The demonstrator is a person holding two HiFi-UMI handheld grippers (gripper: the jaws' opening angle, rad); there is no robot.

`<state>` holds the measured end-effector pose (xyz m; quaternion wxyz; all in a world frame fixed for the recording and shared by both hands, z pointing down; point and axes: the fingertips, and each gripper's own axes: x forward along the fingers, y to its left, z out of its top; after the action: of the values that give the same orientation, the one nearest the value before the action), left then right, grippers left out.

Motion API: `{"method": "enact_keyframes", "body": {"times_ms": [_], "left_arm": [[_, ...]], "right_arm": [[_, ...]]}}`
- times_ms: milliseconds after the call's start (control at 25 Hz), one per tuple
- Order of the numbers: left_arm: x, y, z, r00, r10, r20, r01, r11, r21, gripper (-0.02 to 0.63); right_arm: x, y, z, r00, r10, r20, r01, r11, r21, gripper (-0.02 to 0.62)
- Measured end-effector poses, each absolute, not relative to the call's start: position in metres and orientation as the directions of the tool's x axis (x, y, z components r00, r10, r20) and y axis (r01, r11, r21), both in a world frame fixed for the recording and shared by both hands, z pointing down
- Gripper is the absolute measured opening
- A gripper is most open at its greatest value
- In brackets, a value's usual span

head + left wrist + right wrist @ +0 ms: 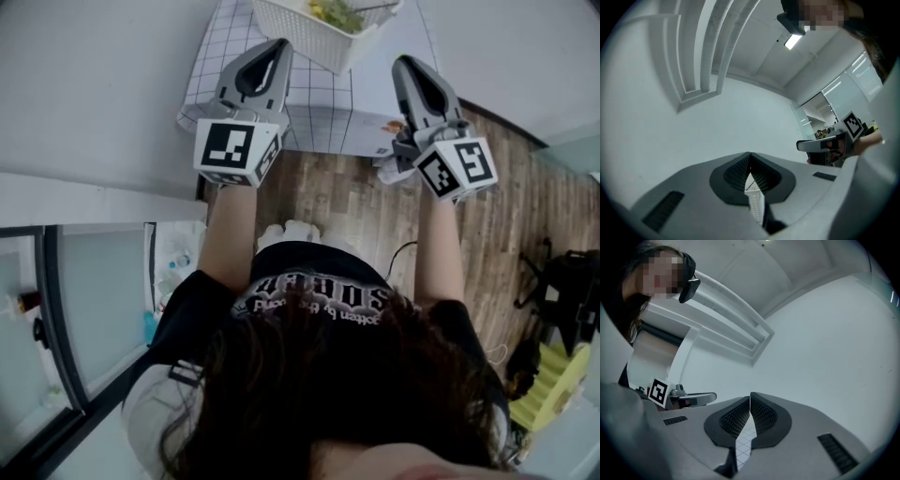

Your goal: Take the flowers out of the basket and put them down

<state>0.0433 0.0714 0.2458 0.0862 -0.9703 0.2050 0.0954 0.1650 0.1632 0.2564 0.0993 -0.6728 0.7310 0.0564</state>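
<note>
A white slatted basket (314, 36) stands on the gridded table (319, 103) at the top of the head view, with green and yellow flowers (336, 13) showing inside it. My left gripper (279, 45) is held up just left of the basket, its jaws shut with nothing between them. My right gripper (401, 64) hangs to the right of the basket, also shut and empty. In the left gripper view the left gripper (749, 154) tips meet, and a strip of the basket (755, 206) shows below them. The right gripper view shows the right gripper (750, 395) closed against a white wall, with the table (744, 447) below.
A white wall rises to the left and behind the table. Wood-plank floor (506, 225) lies under the person's arms. A small colourful item (393, 127) sits at the table's near right edge. A glass partition (103, 300) stands at the left, a black and yellow object (553, 375) at the right.
</note>
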Motion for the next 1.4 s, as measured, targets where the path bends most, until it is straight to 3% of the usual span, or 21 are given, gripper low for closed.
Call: {"method": "enact_keyframes", "body": {"times_ms": [600,1400], "left_arm": [[0.056,0.009,0.257,0.884,-0.422,-0.202,-0.451,-0.884,-0.123,0.003],[0.107,-0.137,0.257,0.917,-0.35,-0.19,-0.376,-0.918,-0.124,0.003]], "right_arm": [[0.197,0.097,0.27,-0.074,-0.976,-0.205,-0.993,0.092,-0.08,0.023],[0.247,-0.057,0.26,-0.034,-0.983,-0.181,-0.997,0.047,-0.067,0.023]]}}
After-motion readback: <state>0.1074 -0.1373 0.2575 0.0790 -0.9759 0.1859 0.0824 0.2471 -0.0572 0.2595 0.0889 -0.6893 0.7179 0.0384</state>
